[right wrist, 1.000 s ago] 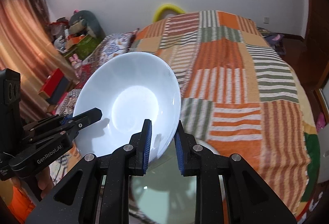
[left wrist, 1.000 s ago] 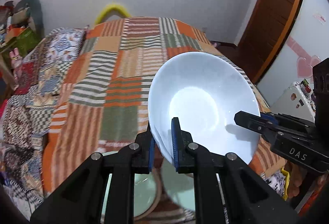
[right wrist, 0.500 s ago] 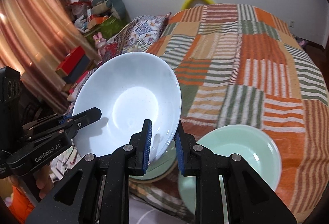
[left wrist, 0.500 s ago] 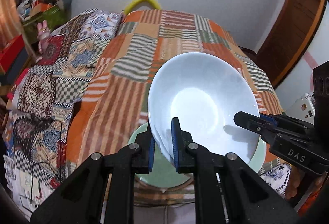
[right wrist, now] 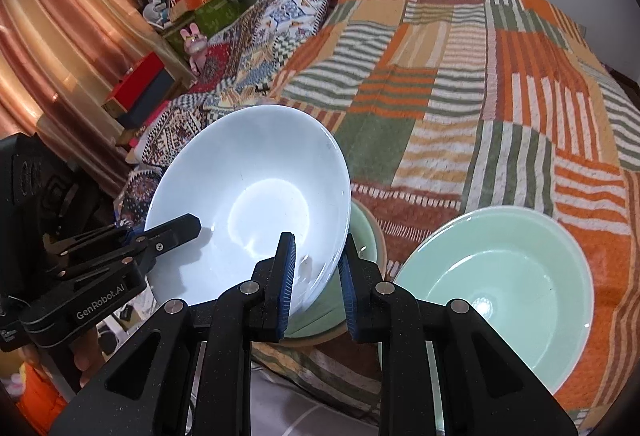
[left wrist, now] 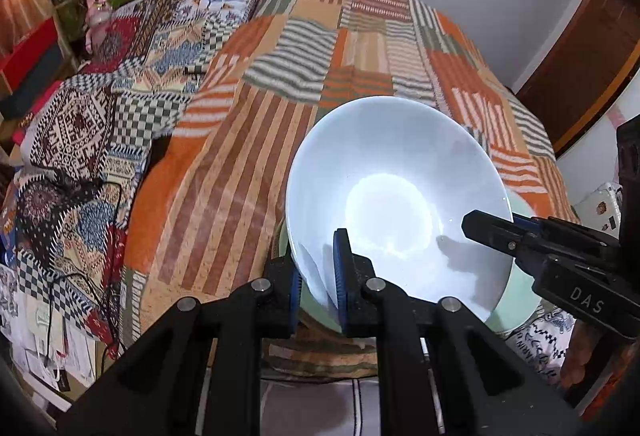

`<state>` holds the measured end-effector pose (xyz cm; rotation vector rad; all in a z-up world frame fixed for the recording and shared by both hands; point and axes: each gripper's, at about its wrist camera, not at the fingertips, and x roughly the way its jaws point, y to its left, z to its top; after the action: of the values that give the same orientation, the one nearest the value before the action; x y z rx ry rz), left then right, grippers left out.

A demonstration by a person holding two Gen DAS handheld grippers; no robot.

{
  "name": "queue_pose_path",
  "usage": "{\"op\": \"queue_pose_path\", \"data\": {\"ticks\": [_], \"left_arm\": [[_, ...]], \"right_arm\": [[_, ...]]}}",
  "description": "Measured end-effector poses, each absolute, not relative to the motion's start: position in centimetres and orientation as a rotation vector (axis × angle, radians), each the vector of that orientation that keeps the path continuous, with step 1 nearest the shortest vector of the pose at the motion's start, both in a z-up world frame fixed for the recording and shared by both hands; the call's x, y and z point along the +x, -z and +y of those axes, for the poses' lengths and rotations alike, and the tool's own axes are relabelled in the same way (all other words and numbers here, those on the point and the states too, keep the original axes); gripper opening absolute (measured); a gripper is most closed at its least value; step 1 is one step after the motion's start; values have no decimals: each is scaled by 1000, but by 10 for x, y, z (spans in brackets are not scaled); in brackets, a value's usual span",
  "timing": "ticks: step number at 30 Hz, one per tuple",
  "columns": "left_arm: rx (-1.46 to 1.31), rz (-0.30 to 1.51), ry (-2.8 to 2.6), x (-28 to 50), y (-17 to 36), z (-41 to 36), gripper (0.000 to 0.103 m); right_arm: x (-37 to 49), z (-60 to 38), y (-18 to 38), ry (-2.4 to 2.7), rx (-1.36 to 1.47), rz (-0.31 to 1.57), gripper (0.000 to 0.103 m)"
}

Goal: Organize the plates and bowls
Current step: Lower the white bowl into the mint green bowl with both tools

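Observation:
A white bowl is held tilted above the bed's near edge by both grippers. My left gripper is shut on its near left rim. My right gripper is shut on its near right rim; the bowl also shows in the right wrist view. Right below the white bowl a pale green bowl rests on a plate with a tan rim, mostly hidden. A second pale green bowl sits to the right on the bedspread.
An orange, green and white striped patchwork bedspread covers the bed. A patterned quilt lies to the left. Shelves with boxes and toys and a curtain stand at the left. A wooden door is at the right.
Both grippers have carried the white bowl back and down toward the bed's near edge. It now hangs just over the green bowl on the plate.

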<state>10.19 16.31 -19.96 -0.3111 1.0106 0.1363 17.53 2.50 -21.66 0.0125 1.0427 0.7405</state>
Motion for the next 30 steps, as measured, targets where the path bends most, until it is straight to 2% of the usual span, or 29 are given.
{"op": "queue_pose_path", "data": {"ticks": [17,30], "left_arm": [[-263,1114,-156,113,239,156,13],[-180,1128,-181,120,247,152,13]], "right_arm": [[176,33,254,-713,-12,1141,20],[177,37,268,-704,-32,1184,20]]}}
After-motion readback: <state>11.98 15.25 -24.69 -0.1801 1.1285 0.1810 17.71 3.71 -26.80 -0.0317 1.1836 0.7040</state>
